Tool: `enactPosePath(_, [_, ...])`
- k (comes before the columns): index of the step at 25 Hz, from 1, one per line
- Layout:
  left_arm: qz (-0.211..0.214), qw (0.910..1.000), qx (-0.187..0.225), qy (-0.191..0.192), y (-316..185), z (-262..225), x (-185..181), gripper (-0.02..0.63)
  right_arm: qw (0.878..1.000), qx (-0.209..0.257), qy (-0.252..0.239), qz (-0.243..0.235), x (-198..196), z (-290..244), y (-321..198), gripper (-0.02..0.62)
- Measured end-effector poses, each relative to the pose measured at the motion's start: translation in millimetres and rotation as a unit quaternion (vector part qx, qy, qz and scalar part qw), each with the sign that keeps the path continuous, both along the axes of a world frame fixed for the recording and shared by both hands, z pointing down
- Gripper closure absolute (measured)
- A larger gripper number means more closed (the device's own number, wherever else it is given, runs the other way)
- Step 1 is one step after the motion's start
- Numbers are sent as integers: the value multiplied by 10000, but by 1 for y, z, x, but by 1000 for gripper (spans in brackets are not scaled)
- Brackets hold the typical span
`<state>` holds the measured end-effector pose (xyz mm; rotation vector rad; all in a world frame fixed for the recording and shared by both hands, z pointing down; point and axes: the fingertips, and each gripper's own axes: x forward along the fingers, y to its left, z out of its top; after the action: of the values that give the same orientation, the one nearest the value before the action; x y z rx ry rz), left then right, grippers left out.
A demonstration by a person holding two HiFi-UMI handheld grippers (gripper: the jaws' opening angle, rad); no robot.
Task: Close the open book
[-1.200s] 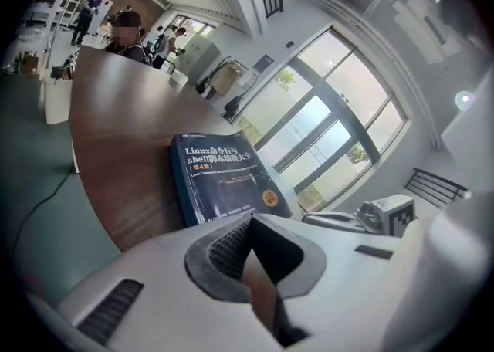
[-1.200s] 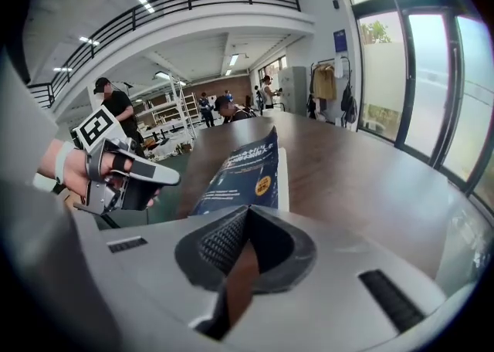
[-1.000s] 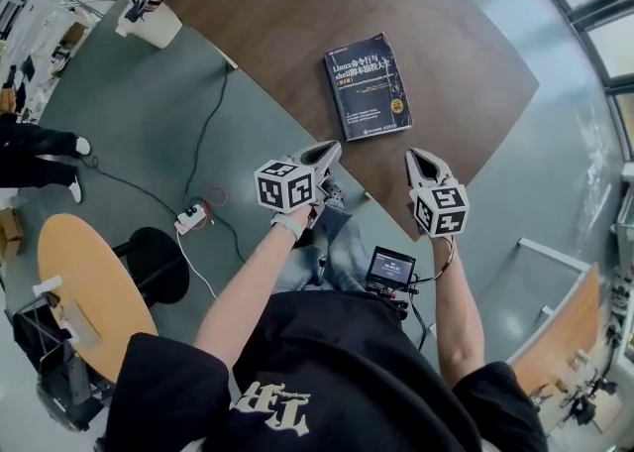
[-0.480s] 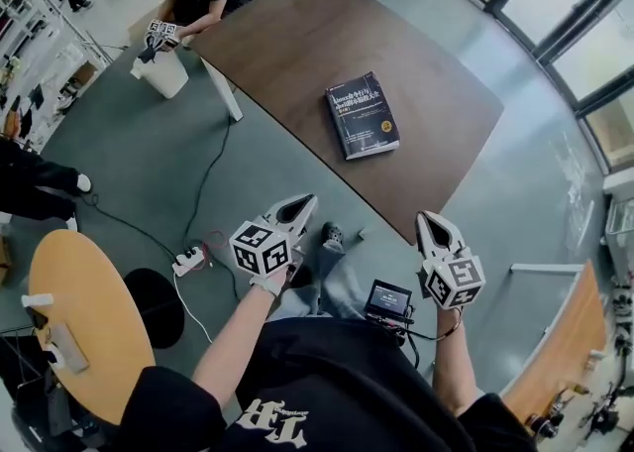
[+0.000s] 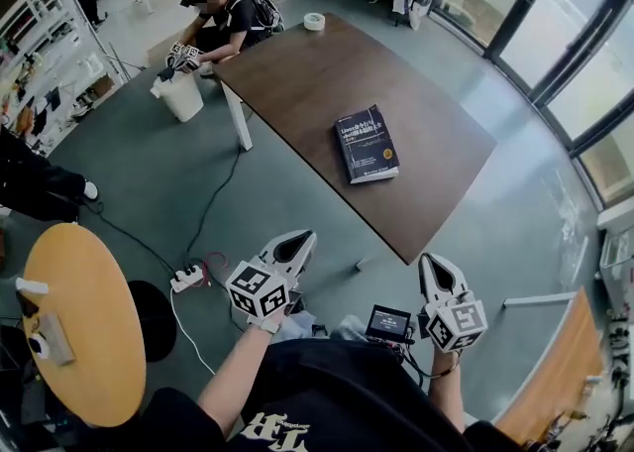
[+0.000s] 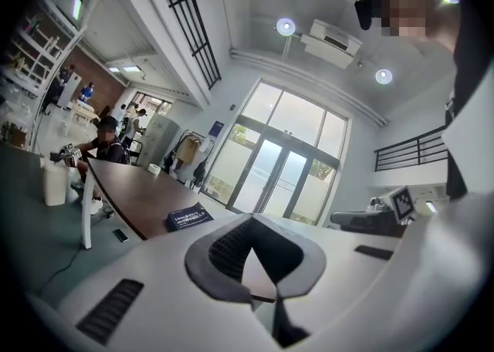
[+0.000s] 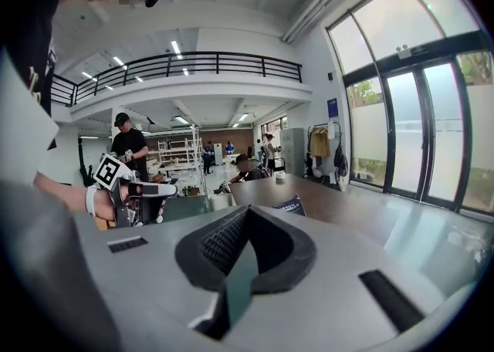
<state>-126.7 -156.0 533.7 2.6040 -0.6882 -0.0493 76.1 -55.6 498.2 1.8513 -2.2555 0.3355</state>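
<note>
Two tongs: left tongs point(image 5: 300, 238), right tongs point(image 5: 433, 264). Ahead: one book point(image 5: 368, 144), one brown table point(image 5: 297, 73), one tape roll point(image 5: 314, 21). Left of them: one white bin point(image 5: 183, 95), one power strip point(image 5: 185, 279), one round yellow table point(image 5: 89, 331). Perhaps four people point(image 5: 226, 16), far ones unclear.

Black T-shirt point(image 5: 337, 386), white lettering — white left hand-held gripper point(image 5: 301, 238) and right hand-held gripper point(image 5: 430, 262), both square-marked.

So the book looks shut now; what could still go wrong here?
A trip seems the main risk: the white power strip and its black cable lie on the grey floor close in front of the person. Also, both hands are full, the left gripper and right gripper with fingers shut on nothing, so catching a fall would be hard.
</note>
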Motion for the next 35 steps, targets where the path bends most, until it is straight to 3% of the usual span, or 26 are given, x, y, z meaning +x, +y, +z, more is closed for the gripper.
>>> enactPosePath(7, [-388,9992,4,82,48,-11,4,601,9970,200,405,-627,-3,-11,36,607])
enactPosePath(10, [-652,9977,-59,164,78,-10,11,601,9944,174,609,-842,2,-3,69,607])
enactPosePath(14, [-938,9954,36,176,131,-11,28,601,9949,254,495,-846,21,0,127,607])
enactPosePath(19, [-836,9964,102,90,207,-4,52,601,9959,181,343,-820,39,24,200,607])
enactPosePath(24, [-752,9970,111,-162,272,-1,53,601,9960,259,232,-827,39,27,255,607])
enactPosePath(35, [-218,9972,359,-625,342,-7,87,601,9981,289,-3,-535,58,38,328,607])
